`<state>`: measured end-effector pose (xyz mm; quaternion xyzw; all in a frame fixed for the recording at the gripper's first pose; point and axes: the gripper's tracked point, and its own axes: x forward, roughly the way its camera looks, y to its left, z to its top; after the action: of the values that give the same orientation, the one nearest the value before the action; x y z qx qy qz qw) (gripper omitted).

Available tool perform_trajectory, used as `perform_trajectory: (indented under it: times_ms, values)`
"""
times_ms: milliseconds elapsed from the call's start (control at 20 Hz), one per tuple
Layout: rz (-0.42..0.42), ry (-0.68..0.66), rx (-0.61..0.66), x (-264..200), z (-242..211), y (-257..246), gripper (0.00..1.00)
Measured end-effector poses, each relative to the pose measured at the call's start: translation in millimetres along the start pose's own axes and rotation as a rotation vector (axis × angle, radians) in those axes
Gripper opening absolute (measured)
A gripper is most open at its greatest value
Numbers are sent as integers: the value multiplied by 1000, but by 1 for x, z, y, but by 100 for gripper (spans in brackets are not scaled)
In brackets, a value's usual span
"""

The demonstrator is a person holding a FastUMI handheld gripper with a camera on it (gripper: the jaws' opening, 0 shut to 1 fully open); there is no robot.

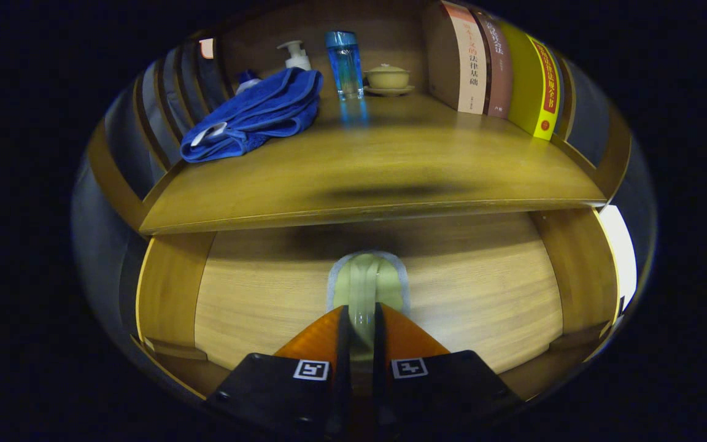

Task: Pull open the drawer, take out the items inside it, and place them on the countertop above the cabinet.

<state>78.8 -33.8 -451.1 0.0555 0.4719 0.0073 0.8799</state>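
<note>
In the gripper view, the gripper (363, 316) has its fingers drawn close together, pinching the pale, translucent drawer handle (366, 285) that sits in the middle of the wooden drawer front (470, 294). The gripper points straight and level at the drawer, just under the countertop (378, 175). The drawer looks closed, or nearly so. On the countertop lie one folded blue towel (255, 113), one white pump bottle (295, 55), one blue clear bottle (345, 64), one small lidded cup on a saucer (388, 78) and three upright books (501, 67).
</note>
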Motion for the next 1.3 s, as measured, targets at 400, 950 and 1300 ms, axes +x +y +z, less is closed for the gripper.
perform_trajectory:
  times_ms: [400, 950, 1300]
  values:
    - [62, -73, 16, -63, 32, 18, 23]
    - [101, -178, 5, -138, 96, 23, 23]
    - [71, -235, -1, -119, 156, 14, 23]
